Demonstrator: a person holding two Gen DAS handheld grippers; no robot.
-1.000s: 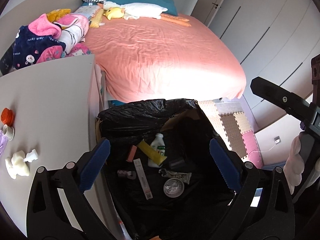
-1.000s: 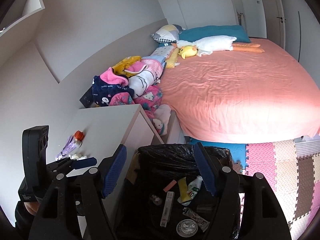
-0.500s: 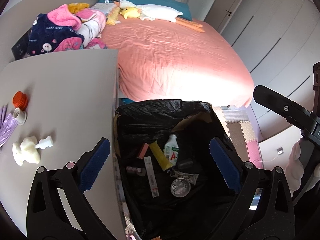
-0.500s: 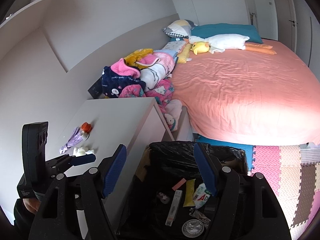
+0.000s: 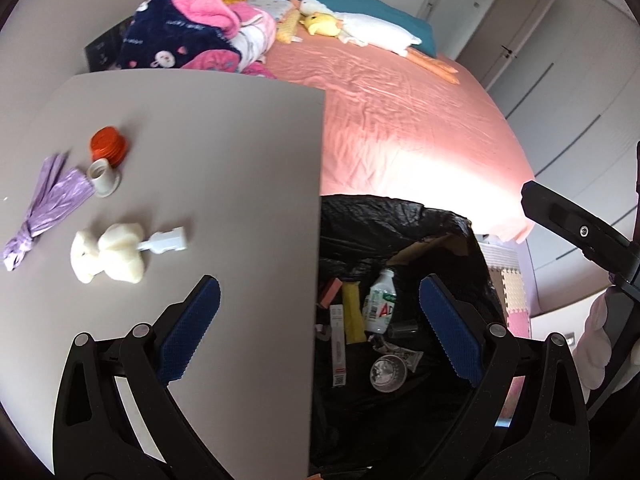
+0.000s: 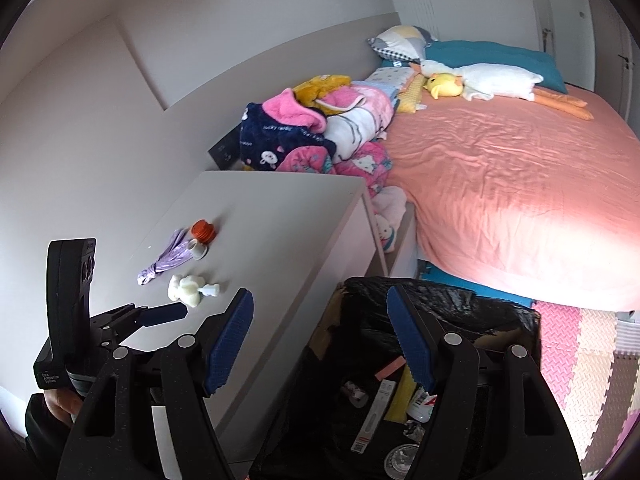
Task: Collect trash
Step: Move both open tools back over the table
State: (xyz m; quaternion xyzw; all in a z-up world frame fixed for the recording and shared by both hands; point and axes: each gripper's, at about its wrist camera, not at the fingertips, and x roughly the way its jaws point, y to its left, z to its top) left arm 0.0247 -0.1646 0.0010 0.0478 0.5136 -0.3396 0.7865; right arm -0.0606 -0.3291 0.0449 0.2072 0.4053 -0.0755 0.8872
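Note:
A bin lined with a black bag stands beside a white cabinet and holds a white bottle, a yellow wrapper and other trash. On the cabinet top lie a crumpled white tissue with a plastic piece, a purple wrapper, a small white cup and an orange cap. My left gripper is open and empty, straddling the cabinet edge and the bin. My right gripper is open and empty above the bin's rim.
A bed with a pink sheet lies behind the bin, with piled clothes and a plush toy on it. Foam floor mats lie to the right. Wardrobe doors line the far side.
Both grippers have moved left, from over the bin toward the cabinet top. The trash on the cabinet now sits nearer the left gripper. Both jaws stay open.

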